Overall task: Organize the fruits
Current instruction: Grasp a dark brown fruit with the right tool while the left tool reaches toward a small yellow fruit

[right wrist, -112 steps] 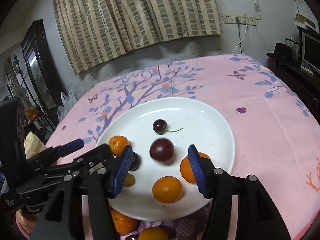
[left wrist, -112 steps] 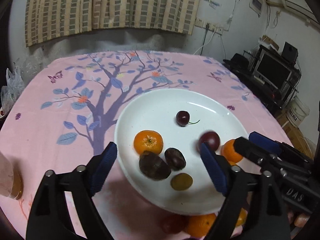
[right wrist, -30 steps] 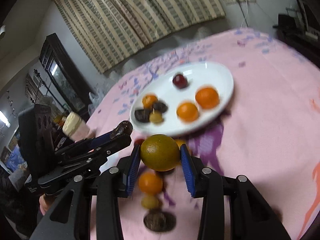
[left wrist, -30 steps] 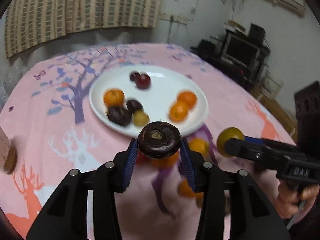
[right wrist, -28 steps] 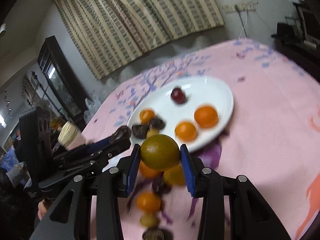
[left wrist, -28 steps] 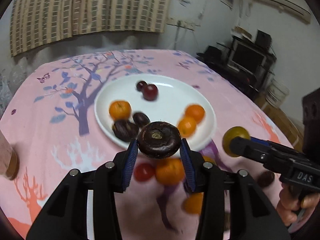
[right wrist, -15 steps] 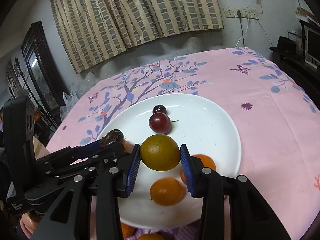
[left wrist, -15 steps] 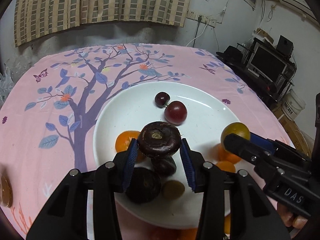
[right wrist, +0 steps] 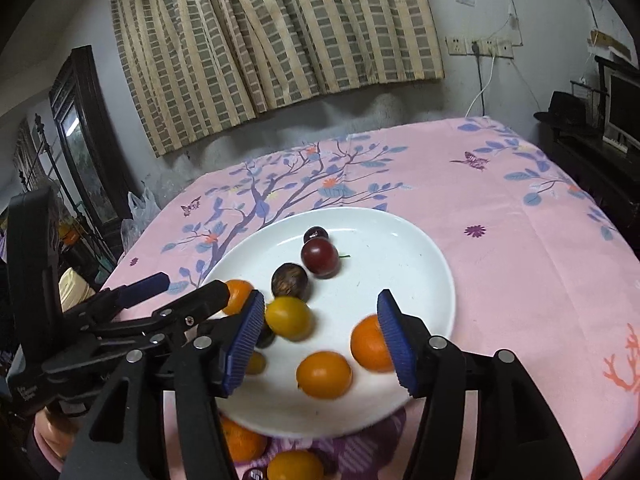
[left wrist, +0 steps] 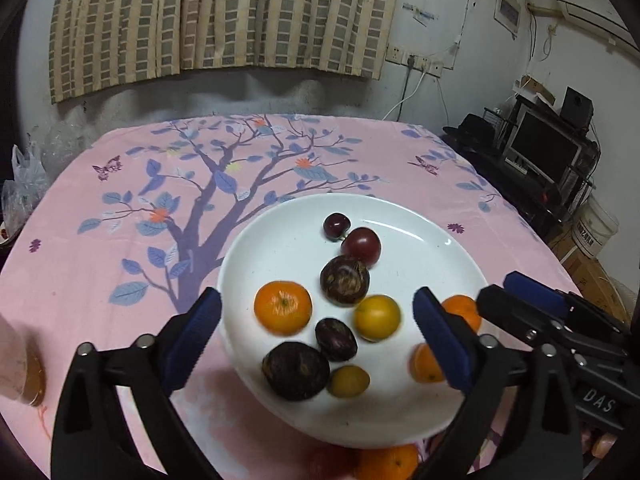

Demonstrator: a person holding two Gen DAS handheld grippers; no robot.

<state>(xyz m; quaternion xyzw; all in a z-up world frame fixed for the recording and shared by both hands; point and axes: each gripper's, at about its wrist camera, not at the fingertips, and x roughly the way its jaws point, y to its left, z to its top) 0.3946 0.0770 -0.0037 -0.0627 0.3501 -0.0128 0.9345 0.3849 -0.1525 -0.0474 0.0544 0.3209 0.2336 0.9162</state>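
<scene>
Both tongs just sprung apart and holding nothing: left gripper (left wrist: pixel 316 332) spread wide, right gripper (right wrist: pixel 322 338) roughly half spread. Poised over the near rim of a white plate (left wrist: pixel 448 264) on a pink tablecloth (left wrist: pixel 120 208). Dropped onto the plate: a dark brown fruit (left wrist: pixel 345 280) beside a red plum (left wrist: pixel 361 246), and a yellow fruit (right wrist: pixel 288 317), blurred, perhaps rolling. More oranges (right wrist: pixel 324 374) nearby.
</scene>
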